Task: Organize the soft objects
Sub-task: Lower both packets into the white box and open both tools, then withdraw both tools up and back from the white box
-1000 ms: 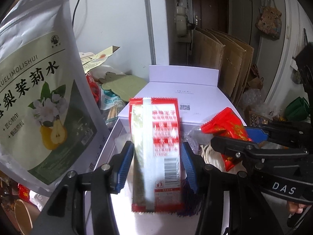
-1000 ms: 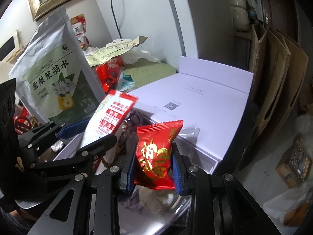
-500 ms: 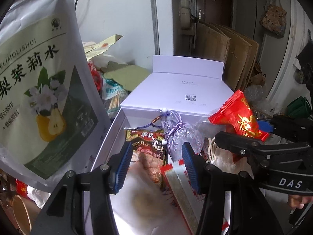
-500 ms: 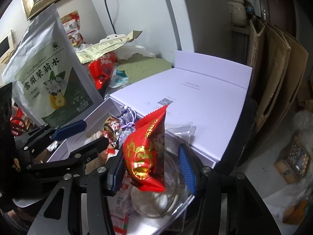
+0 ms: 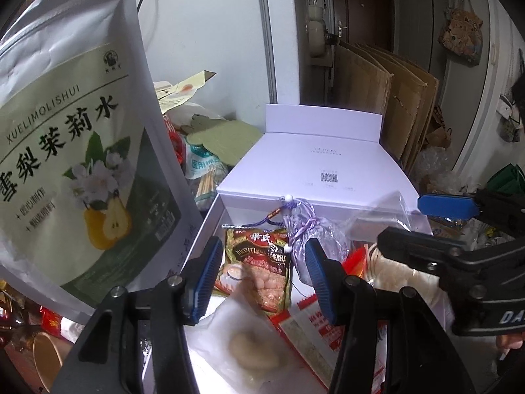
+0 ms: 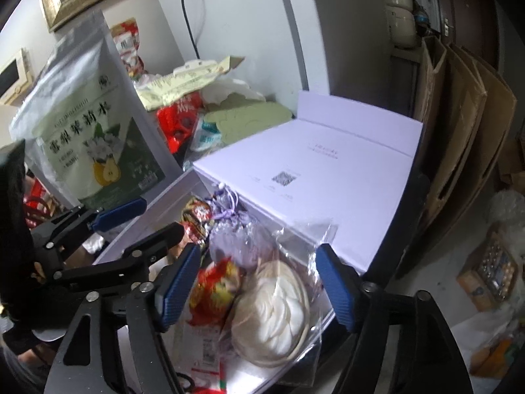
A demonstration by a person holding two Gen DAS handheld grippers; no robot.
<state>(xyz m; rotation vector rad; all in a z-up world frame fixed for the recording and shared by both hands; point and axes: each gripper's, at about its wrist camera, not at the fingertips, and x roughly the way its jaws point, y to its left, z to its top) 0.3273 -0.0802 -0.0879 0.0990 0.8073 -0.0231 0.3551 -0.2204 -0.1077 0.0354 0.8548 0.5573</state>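
White box [image 6: 331, 177] below 2 open, empty grippers: left gripper [image 5: 261, 277], right gripper [image 6: 256, 287].

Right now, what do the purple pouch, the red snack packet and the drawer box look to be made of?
Purple pouch: sheer woven fabric, seemingly organza, with cord drawstring and beads. Red snack packet: glossy plastic film, crinkled and reflective. Drawer box: matte white cardboard, likely paper-wrapped rigid board, with crisp edges.
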